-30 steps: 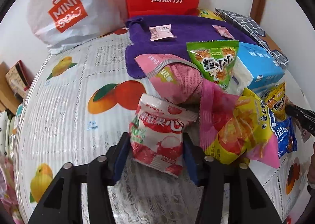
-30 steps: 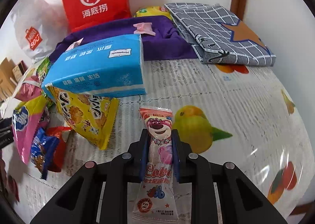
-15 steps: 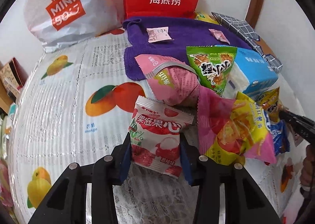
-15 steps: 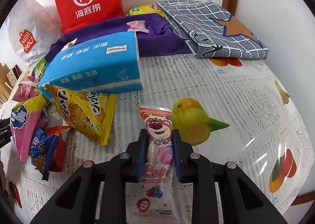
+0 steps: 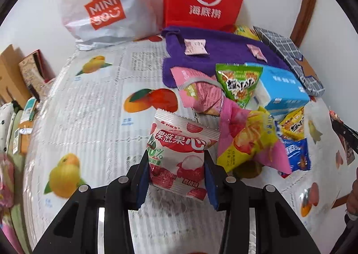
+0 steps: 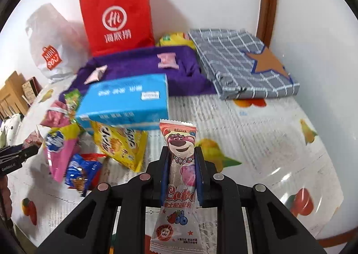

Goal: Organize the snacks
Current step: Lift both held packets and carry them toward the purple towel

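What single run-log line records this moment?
left gripper: shut on lychee packet | right gripper: shut on bear packet

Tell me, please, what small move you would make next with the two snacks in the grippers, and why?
Probably carry both toward the purple towel and set them down there. The left gripper is shut on the lychee packet and the right gripper on the bear packet. Two small pink packets already lie on the towel, apart from the pile.

The left tool (image 5: 176,169) grips a lychee-flavour snack packet (image 5: 179,157) at lower centre; more snack bags (image 5: 246,140) crowd the right.
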Available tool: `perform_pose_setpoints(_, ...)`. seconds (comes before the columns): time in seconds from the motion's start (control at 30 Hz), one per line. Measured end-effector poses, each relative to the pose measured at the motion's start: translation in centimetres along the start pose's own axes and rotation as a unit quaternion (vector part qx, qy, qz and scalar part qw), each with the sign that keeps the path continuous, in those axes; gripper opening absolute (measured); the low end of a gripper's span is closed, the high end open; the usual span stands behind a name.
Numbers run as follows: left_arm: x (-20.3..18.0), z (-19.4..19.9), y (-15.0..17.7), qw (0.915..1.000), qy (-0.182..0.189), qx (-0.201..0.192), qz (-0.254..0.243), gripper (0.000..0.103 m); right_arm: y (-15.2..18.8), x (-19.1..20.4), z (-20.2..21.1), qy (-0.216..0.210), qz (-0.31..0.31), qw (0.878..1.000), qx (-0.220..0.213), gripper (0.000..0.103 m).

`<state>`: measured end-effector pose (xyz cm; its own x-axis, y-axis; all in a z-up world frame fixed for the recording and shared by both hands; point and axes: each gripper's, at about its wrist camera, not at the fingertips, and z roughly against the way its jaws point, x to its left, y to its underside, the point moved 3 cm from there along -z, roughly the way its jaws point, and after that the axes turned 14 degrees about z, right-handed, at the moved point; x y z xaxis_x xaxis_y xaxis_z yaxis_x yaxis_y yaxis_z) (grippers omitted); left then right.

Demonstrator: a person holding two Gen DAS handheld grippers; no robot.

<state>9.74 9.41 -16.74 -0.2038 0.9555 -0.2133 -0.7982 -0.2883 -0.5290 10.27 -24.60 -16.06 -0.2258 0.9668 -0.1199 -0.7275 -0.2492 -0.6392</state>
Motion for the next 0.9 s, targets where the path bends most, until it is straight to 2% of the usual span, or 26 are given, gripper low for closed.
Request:
perform_pose_setpoints(0.17,-0.3,2.6,-0.4,0.9996,0.017,-0.010,0.019,0.040,-1.4,0.1,1.7,-0.006,0.009,1.000,-0.017,0.021)
perform_pose_setpoints(0.43,-3.1,5.3,-2.1,0.9986,0.045,-0.024,0.011,0.040,-4.1,0.1,3.5,-0.015,0.012,0.999,-0.035,0.021)
perform_pose_setpoints(0.7,-5.9,6.0,-4.8,0.9971,0.071,-0.029,0.006,0.040,-7.6,0.6,3.4,-0.026,0.021,0.998,-0.048,0.021)
perform_pose_setpoints(0.9,-7.3,5.7,-7.5,0.9964,0.076,-0.037,0.006,0.040,-10.2,0.9,2.7,-0.034,0.030,0.997,-0.058,0.021)
